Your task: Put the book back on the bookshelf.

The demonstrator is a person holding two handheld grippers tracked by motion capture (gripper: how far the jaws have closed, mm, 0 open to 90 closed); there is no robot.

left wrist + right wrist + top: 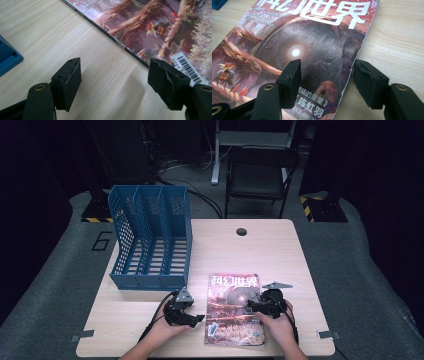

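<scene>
Glossy paper magazine (233, 310), matt wood table (260, 250)

Magazine (234, 309) flat on counter (280, 255), near front edge, between both sets of fingers. Left gripper (196, 318) just left of magazine's lower left edge, fingers (67, 82) over bare counter, magazine's edge beside right finger. Right gripper (251, 307) at magazine's right edge, one finger (291, 80) over cover, other (367, 82) past edge over counter. File rack (150, 240) on counter behind left gripper, left of magazine, well apart from right gripper. Counter hole (241, 231) far behind fingers. Chair (260, 175) beyond counter on floor.
</scene>
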